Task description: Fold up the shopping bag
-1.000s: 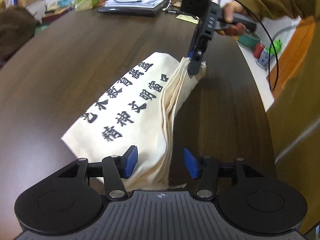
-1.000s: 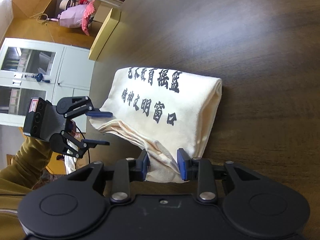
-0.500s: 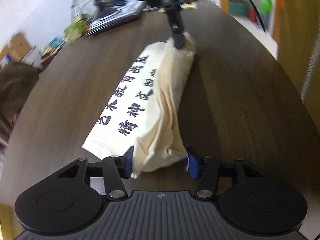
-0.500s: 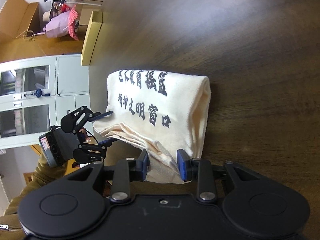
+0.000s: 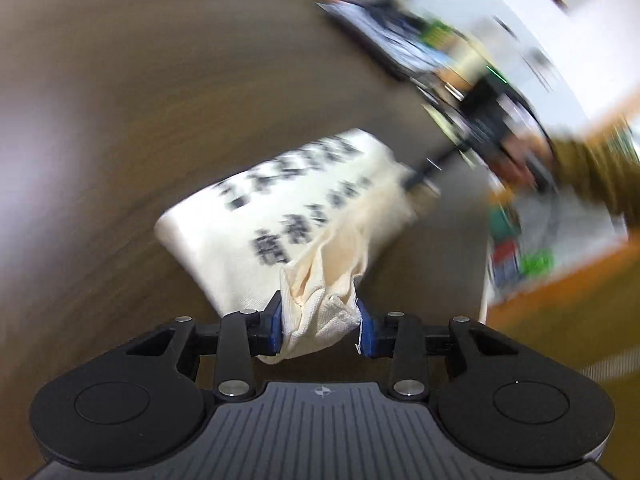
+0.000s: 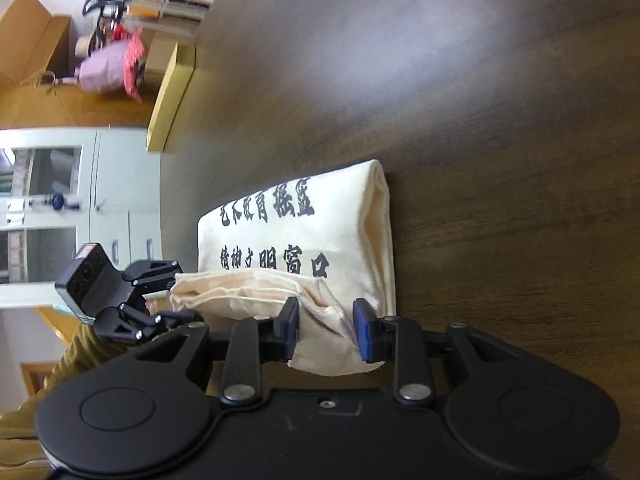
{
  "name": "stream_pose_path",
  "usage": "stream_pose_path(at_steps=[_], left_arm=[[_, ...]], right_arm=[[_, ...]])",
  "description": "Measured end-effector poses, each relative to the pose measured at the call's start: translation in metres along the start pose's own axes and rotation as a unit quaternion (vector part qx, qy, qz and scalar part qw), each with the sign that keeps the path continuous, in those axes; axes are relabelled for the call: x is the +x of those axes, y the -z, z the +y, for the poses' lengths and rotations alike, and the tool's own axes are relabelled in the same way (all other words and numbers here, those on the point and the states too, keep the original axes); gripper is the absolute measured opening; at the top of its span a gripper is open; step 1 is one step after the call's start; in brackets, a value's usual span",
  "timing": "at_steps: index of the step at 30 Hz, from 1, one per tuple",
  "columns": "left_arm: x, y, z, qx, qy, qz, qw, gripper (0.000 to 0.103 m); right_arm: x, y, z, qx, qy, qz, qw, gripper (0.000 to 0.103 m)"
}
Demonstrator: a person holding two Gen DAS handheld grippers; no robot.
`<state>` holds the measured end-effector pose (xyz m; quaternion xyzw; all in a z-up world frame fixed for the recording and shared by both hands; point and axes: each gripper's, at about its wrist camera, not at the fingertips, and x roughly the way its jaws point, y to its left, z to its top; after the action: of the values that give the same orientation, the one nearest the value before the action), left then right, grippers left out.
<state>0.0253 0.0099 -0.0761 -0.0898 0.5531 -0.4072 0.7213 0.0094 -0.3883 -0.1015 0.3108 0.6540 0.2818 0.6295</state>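
A cream shopping bag (image 6: 304,224) with black characters lies folded on the dark wooden table (image 6: 460,100). My right gripper (image 6: 326,328) is shut on one bunched corner of its layered edge. At the other end of that edge my left gripper (image 5: 320,330) has its jaws closing, and the gathered cloth (image 5: 320,300) fills the gap and touches both blue pads. The left wrist view is blurred by motion. In it the right gripper (image 5: 424,172) shows at the bag's far end (image 5: 372,168). From the right wrist, the left gripper (image 6: 166,292) sits at the bag's left end.
Papers and a dark flat device (image 5: 380,28) crowd the table's far edge. The table's edge (image 5: 484,280) runs close on the right of the bag, with floor clutter beyond. A yellow board (image 6: 172,92) and a white cabinet (image 6: 80,208) stand off the table. An olive sleeve (image 5: 592,176) holds the right gripper.
My left gripper rolled, moved in on the bag's near bunched end and narrowed its jaws around the cloth. The right gripper kept its hold and rolled slightly.
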Motion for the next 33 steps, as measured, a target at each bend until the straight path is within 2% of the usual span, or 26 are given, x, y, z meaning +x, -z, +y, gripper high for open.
stream_pose_path(at_steps=[2,6,8,10,12,14,18,20,21,22,24,27,28,33], left_arm=[[0.005,-0.002,0.012,-0.060,0.003,0.001,0.9982,0.037],[0.009,-0.002,0.025,-0.135,0.008,-0.001,0.9908,0.037],[0.010,-0.001,0.026,-0.152,0.006,-0.002,0.9883,0.037],[0.008,0.002,0.028,-0.176,0.005,-0.003,0.9843,0.037],[0.008,0.005,0.028,-0.192,0.003,-0.002,0.9814,0.038],[0.010,0.005,0.028,-0.207,0.003,-0.002,0.9783,0.038],[0.008,0.010,0.031,-0.221,0.007,-0.002,0.9753,0.038],[0.008,0.013,0.033,-0.231,0.012,-0.004,0.9728,0.038],[0.008,0.014,0.034,-0.235,0.013,-0.006,0.9719,0.038],[0.008,0.015,0.034,-0.237,0.014,-0.007,0.9713,0.038],[0.009,0.015,0.034,-0.238,0.015,-0.007,0.9712,0.038],[0.008,0.016,0.034,-0.236,0.014,-0.006,0.9716,0.038],[0.008,0.016,0.034,-0.238,0.014,-0.007,0.9712,0.038],[0.011,0.018,0.034,-0.242,0.021,-0.015,0.9700,0.038]], right_arm=[[-0.001,0.008,0.003,-0.003,0.006,-0.025,1.000,0.026],[-0.003,0.024,0.015,-0.024,0.044,-0.080,0.996,0.026],[-0.002,0.033,0.027,-0.054,0.079,-0.112,0.989,0.026],[0.001,0.043,0.042,-0.107,0.123,-0.139,0.977,0.028],[0.004,0.055,0.062,-0.184,0.176,-0.166,0.953,0.032],[0.004,0.070,0.082,-0.250,0.212,-0.193,0.925,0.034],[0.005,0.104,0.114,-0.379,0.245,-0.213,0.867,0.032],[0.012,0.120,0.124,-0.435,0.257,-0.208,0.838,0.032],[0.018,0.127,0.127,-0.458,0.262,-0.199,0.826,0.032],[0.026,0.130,0.128,-0.470,0.264,-0.183,0.822,0.026],[0.041,0.133,0.124,-0.492,0.279,-0.163,0.809,0.023],[0.055,0.128,0.122,-0.519,0.309,-0.171,0.778,0.022],[0.060,0.122,0.121,-0.518,0.318,-0.165,0.777,0.021],[0.071,0.103,0.108,-0.505,0.311,-0.170,0.787,0.018]])
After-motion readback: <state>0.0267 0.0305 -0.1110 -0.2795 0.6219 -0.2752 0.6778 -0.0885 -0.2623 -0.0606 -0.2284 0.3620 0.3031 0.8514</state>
